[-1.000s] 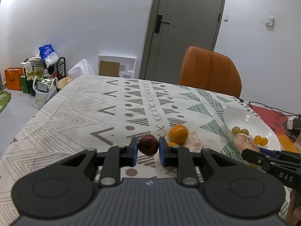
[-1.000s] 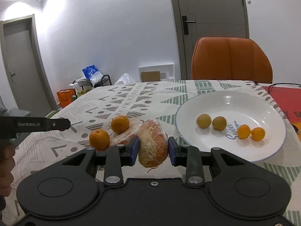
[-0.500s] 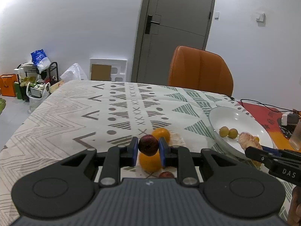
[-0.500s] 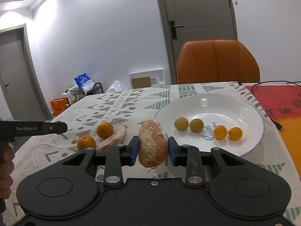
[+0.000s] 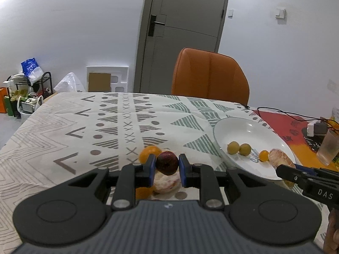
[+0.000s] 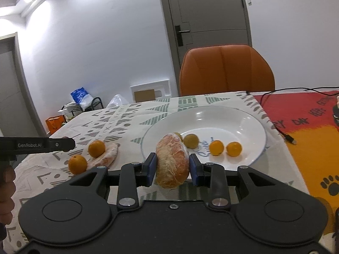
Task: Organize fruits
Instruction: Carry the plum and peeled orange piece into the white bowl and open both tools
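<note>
My left gripper (image 5: pixel 167 166) is shut on a dark red round fruit (image 5: pixel 167 163) and holds it above the patterned tablecloth, over an orange (image 5: pixel 149 153) and a wrapped peeled citrus piece (image 5: pixel 167 183). My right gripper (image 6: pixel 172 165) is shut on a plastic-wrapped peeled citrus segment (image 6: pixel 172 160) at the near rim of the white plate (image 6: pixel 243 114). The plate holds two yellow-green fruits (image 6: pixel 190 140) and two small orange fruits (image 6: pixel 234 148). It also shows in the left wrist view (image 5: pixel 243 127), with the right gripper's segment (image 5: pixel 279 158) over its near edge.
Two oranges (image 6: pixel 96 148) and another wrapped citrus piece (image 6: pixel 107 156) lie on the cloth left of the plate. An orange chair (image 6: pixel 226 69) stands at the table's far side. A cable (image 6: pixel 281 131) and red mat lie right of the plate; a plastic cup (image 5: pixel 328 146) stands there.
My right gripper has carried the wrapped segment forward and right until it hangs over the plate's near rim. My left gripper has drawn back and turned right with the dark fruit.
</note>
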